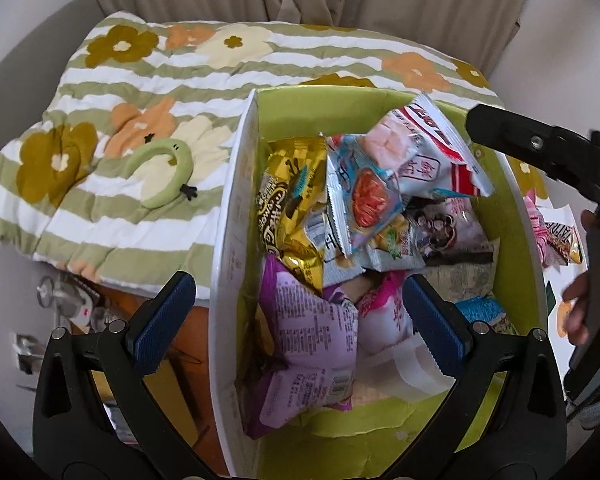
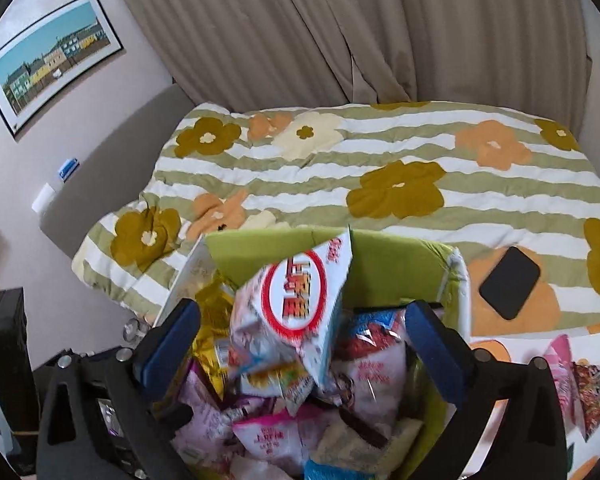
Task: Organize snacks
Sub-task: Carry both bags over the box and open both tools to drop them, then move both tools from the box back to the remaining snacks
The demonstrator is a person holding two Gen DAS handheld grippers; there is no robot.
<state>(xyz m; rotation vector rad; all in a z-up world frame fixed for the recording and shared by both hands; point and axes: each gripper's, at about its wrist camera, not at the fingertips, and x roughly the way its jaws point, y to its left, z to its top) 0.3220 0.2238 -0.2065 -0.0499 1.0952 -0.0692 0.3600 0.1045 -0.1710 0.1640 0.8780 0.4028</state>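
I've got the green box (image 1: pixel 388 96) sitting on the flowered quilt (image 1: pixel 140 80), curtains (image 2: pixel 340 32) behind it. My right gripper (image 2: pixel 302 344) is spread wide above the box, and the white-and-red snack bag (image 2: pixel 300 300) sits loose on the pile, blurred, maybe mid-drop. My left gripper (image 1: pixel 298 320) is spread too, straddling the box's near wall. A dark phone (image 2: pixel 510 282) lies right of the box.

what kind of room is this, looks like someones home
Most likely a bedroom in a home: a bed under a green-and-white striped floral quilt, long beige curtains behind it, and a framed picture of coloured houses on the wall.
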